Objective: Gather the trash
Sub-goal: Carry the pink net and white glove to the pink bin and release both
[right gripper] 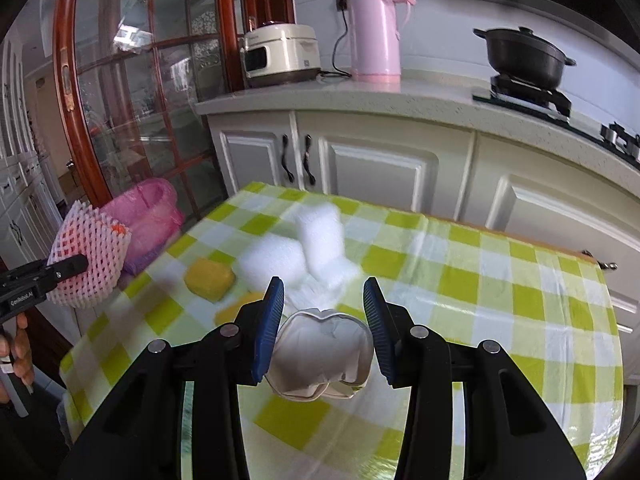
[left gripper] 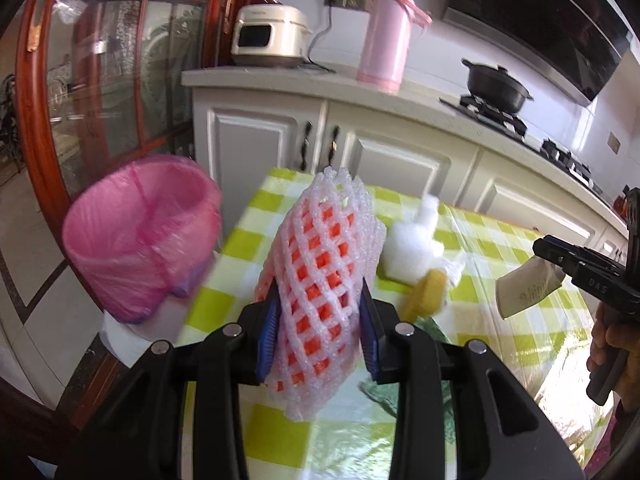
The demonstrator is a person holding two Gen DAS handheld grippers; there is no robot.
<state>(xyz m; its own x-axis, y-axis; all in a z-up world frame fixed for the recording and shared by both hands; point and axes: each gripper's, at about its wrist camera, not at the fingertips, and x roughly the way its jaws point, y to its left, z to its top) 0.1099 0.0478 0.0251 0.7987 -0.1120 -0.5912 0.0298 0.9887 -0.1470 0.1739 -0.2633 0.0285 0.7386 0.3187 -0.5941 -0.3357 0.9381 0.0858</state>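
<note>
Table (right gripper: 500, 300): stands before the cabinets (right gripper: 380, 168).
Bin (left gripper: 140, 236): beside the table's left edge.
Foam net (left gripper: 324, 256): between the left gripper's (left gripper: 320, 320) fingers, above the table.
Crushed cup (right gripper: 322, 354): between the right gripper's (right gripper: 324, 328) fingers, over the table.
Foam pieces (right gripper: 304, 248): on the table, sponge (right gripper: 209, 278) just left.
Counter (right gripper: 400, 96): cooker (right gripper: 280, 54) left, flask (right gripper: 374, 28) middle, pot (right gripper: 524, 56) right.

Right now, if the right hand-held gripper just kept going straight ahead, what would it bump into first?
Probably the white foam pieces on the checkered table, straight beyond the crumpled cup it grips; depth is hard to judge.
</note>
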